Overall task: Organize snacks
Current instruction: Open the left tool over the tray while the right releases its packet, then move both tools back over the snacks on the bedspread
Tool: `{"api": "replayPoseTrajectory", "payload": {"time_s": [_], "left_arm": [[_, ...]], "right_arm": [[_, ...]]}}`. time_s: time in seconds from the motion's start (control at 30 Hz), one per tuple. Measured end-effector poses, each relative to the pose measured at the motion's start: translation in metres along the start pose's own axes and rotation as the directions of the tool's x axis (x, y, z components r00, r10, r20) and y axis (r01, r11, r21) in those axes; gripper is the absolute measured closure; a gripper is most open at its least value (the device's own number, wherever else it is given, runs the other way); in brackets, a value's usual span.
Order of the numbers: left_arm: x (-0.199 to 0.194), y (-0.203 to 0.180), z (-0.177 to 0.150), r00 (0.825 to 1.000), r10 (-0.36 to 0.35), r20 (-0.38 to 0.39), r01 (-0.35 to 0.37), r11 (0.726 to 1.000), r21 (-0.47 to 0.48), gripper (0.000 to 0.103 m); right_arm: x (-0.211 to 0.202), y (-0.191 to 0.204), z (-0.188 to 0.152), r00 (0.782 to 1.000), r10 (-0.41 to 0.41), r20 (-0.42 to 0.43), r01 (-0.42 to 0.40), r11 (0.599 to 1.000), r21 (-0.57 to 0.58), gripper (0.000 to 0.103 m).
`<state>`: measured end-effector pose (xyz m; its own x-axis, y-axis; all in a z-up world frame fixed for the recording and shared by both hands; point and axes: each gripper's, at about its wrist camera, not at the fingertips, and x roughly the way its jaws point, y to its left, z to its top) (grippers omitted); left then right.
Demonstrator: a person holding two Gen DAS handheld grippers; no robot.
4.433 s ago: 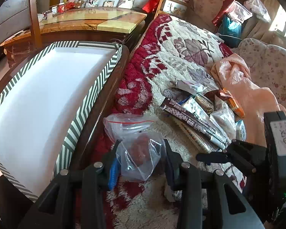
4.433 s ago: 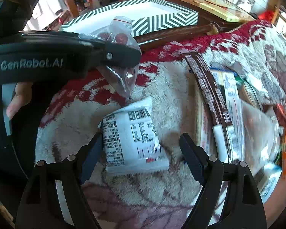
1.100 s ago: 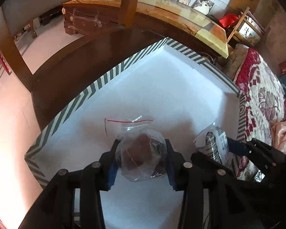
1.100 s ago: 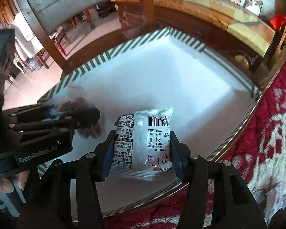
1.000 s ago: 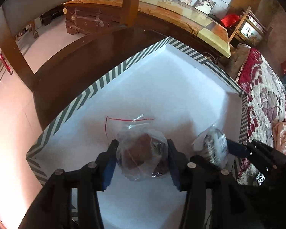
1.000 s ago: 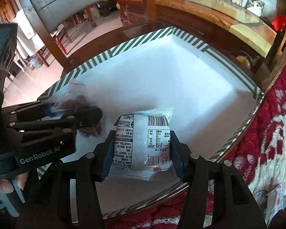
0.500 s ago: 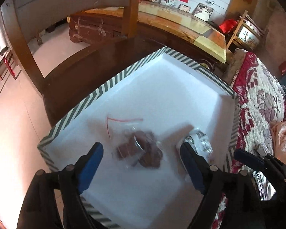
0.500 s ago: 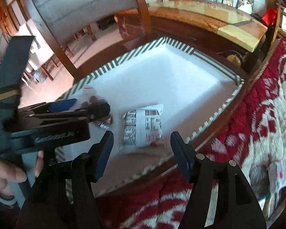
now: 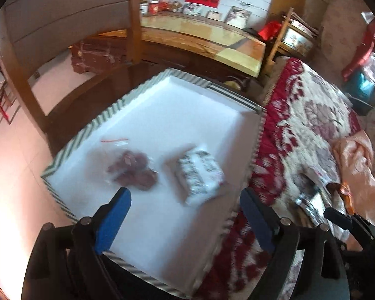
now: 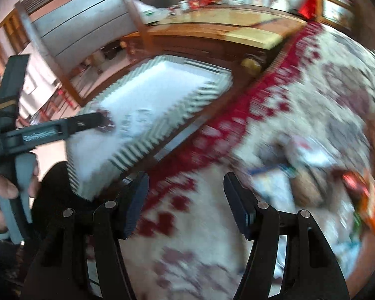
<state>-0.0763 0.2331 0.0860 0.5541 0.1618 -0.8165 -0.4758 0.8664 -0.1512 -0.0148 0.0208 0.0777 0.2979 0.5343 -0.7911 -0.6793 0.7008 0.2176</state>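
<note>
A white box with a striped rim holds a clear bag of dark red snacks and a white printed packet, side by side. My left gripper is open and empty above the box's near end. My right gripper is open and empty over the red and cream rug, right of the box. A pile of snack packets lies on the rug to the right, blurred. It also shows in the left wrist view.
The box rests on a dark wooden chair seat with an upright chair back. A wooden table stands behind. A peach cloth lies on the rug at right. The left gripper's body shows in the right wrist view.
Both grippers have let go of their packets in the box and opened. The left has pulled back and up. The right has swung right, off the box and over the rug.
</note>
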Motion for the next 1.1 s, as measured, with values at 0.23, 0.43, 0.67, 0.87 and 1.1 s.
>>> {"api": "replayPoseTrajectory", "payload": {"time_s": [0.23, 0.43, 0.67, 0.87, 1.1], "left_arm": [[0.005, -0.045, -0.016, 0.998, -0.051, -0.045, 0.054, 0.995, 0.083, 0.012], [0.007, -0.065, -0.027, 0.996, -0.044, -0.072, 0.054, 0.989, 0.140, 0.012], [0.008, -0.065, -0.034, 0.996, -0.028, -0.082, 0.039, 0.990, 0.133, 0.012], [0.010, -0.076, -0.046, 0.995, -0.029, -0.095, 0.043, 0.988, 0.151, 0.011], [0.007, -0.093, -0.051, 0.996, -0.029, -0.085, 0.044, 0.982, 0.181, 0.011]], "right_arm": [[-0.016, -0.060, -0.024, 0.999, -0.029, 0.013, 0.027, 0.985, 0.168, 0.040], [0.011, -0.051, -0.022, 0.999, -0.010, -0.034, 0.014, 0.993, 0.114, 0.040], [0.001, -0.022, -0.043, 0.995, 0.075, -0.070, -0.071, 0.996, 0.053, 0.039], [-0.019, -0.041, -0.071, 0.996, 0.060, -0.070, -0.052, 0.992, 0.115, 0.039], [-0.030, -0.032, -0.077, 0.989, 0.141, -0.035, -0.137, 0.987, 0.087, 0.039]]}}
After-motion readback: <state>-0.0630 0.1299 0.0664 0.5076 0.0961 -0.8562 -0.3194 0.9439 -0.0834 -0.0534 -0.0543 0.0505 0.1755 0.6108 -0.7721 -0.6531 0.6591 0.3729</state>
